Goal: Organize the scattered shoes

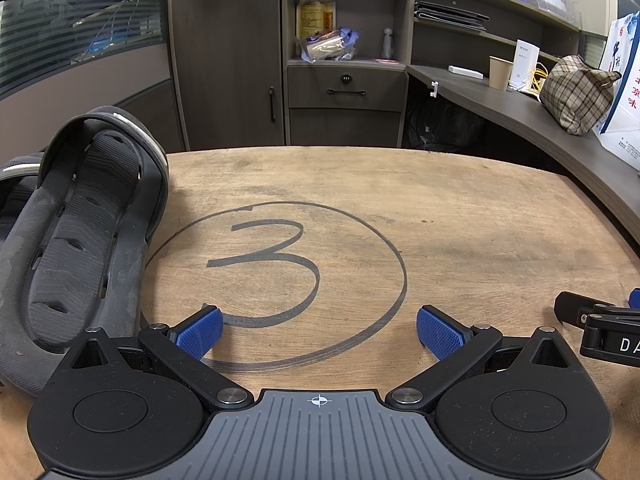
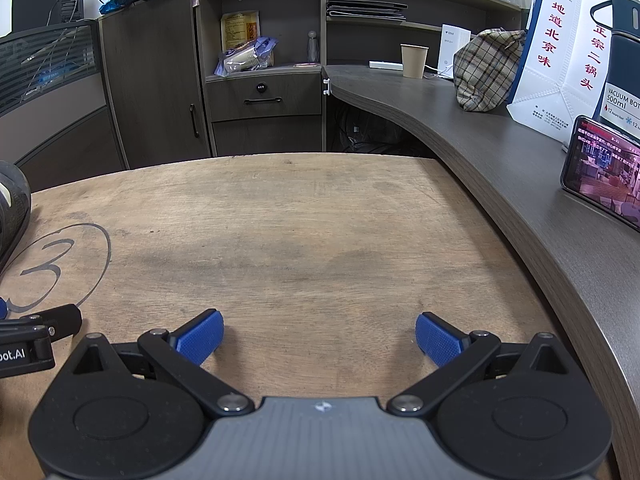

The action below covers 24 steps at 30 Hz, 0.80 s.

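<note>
Hovering low over the wooden surface (image 1: 440, 220), the left gripper (image 1: 319, 330) has its blue pads (image 1: 200, 334) spread wide w/ nothing between them; it sits right over the near edge of a hand-drawn circle (image 1: 394, 248) w/ a "3" (image 1: 276, 264) inside. Just left of that gripper lies a black clog (image 1: 80, 240), sole down, toe pointing away, its right edge touching the circle's left side. A 2nd dark shoe (image 1: 16, 184) peeks out behind it at the frame edge, mostly cut off. The right gripper (image 2: 319, 334) is also spread, holding nothing, over bare wood to the right of the circle; the 2 grippers sit side by side, each catching the other's finger at its frame edge. In the right view the clog's toe (image 2: 14, 196) shows at far left. Beyond, a curved grey desk (image 2: 500, 152) wraps the right side, carrying a paper cup (image 2: 414, 60), plaid bag (image 2: 486, 68), white gift bag (image 2: 560, 48), phone (image 2: 604, 168) w/ lit screen. Cabinet (image 2: 156, 80) at the back.
</note>
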### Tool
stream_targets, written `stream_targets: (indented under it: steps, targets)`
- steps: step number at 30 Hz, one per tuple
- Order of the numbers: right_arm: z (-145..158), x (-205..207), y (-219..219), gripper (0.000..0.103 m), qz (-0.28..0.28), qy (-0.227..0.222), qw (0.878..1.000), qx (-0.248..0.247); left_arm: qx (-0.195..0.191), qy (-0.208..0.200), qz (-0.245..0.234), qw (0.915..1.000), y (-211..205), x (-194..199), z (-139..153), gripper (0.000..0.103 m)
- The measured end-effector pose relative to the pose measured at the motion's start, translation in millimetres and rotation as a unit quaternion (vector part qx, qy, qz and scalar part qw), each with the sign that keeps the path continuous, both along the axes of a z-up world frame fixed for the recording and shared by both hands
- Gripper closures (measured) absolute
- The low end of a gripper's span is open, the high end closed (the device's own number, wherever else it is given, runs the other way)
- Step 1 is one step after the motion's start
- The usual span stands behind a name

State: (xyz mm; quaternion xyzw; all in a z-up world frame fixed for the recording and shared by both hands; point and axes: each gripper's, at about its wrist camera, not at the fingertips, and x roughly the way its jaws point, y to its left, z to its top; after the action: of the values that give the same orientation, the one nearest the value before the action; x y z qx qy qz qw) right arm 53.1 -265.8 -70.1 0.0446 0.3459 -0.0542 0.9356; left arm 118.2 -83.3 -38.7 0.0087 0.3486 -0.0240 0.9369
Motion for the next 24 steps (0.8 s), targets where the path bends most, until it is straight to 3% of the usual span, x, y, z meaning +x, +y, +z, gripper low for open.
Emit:
stream_targets:
  steps: [5,11,18,24]
  targets:
    - [0,-2,-1,0.000,0.000,0.001,1.000,0.000,-0.012,0.001,-0.003,0.9999,6,-8,1,0.000]
    - [1,-2,-1,0.000,0.000,0.001,1.000,0.000,-0.073,-0.018,-0.029,0.9968,24,-26,21,0.000]
    - [0,-2,-1,0.000,0.000,0.001,1.000,0.000,-0.127,-0.099,-0.073,0.9843,58,-75,51,0.000]
    - [3,-4,3,0.000,-0.002,0.000,1.000,0.007,-0.125,-0.206,-0.083,0.9670,99,-116,66,0.000]
